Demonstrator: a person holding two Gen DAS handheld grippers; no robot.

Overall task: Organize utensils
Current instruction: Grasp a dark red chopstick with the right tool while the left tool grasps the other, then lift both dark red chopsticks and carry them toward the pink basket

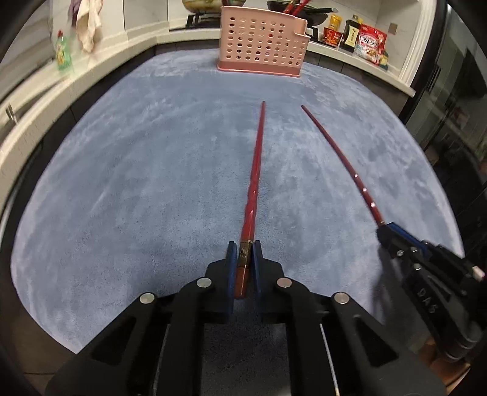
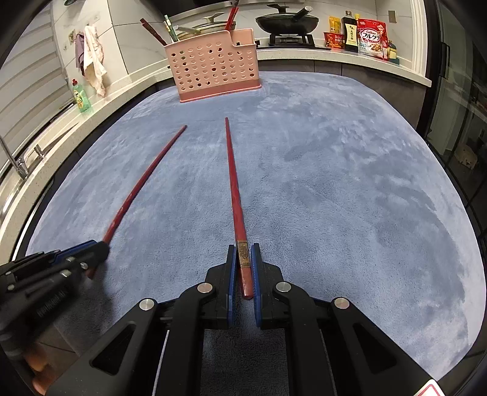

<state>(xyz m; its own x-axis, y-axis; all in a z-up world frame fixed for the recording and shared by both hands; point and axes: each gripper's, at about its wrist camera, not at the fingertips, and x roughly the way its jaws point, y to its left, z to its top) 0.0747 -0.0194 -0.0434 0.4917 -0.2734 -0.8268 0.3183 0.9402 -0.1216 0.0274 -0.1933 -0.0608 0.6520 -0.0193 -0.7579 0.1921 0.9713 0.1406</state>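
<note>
Near side of the pink perforated utensil basket (image 2: pixel 213 64), on blue fleece mat (image 2: pixel 334 182), left gripper (image 1: pixel 244 251) clamped on one red chopstick (image 1: pixel 255 170), right gripper (image 2: pixel 243 252) clamped on second red chopstick (image 2: pixel 232 179), tips toward basket.

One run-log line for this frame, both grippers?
left gripper: shut on red chopstick | right gripper: shut on second red chopstick | both tips toward pink perforated plastic caddy | blue fleece mat

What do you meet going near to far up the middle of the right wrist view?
Right gripper shut on a red chopstick → bare blue mat → pink perforated utensil basket → counter with a stove and pan.
</note>
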